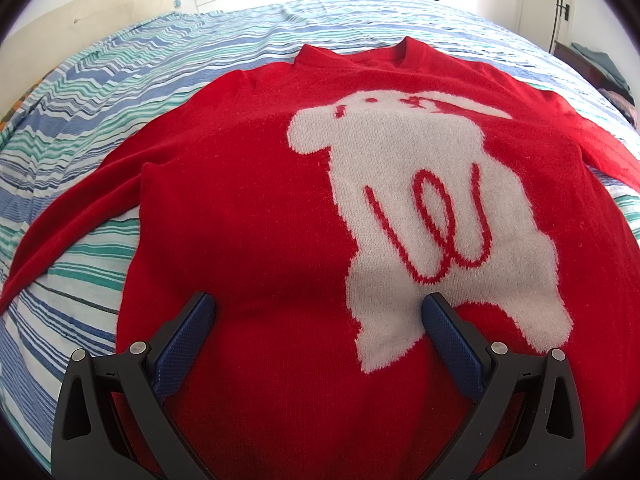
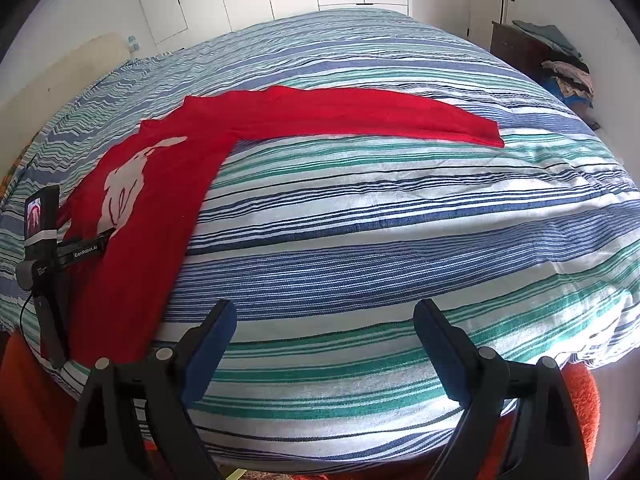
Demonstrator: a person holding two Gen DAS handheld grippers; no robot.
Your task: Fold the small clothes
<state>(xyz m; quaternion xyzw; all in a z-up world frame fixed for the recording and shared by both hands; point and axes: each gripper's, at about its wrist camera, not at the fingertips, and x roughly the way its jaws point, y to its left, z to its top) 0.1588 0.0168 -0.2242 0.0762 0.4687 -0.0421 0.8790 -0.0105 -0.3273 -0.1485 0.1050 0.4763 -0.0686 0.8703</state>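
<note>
White lettering reading "GenRobot.AI" is printed along the black bar of the left tool (image 2: 86,254), seen in the right wrist view near the left edge of the bed (image 2: 360,220). A smaller label on the grey housing below it is too small to be read. No legible text is seen in the left wrist view.

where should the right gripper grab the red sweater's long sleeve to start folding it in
Take the sleeve at its cuff end, coming from the near side with the right gripper, which is open over the striped bedspread. The sleeve lies flat and straight out from the sweater, so the cuff's free edge is probably easiest to pinch and carry back across the body.
</note>
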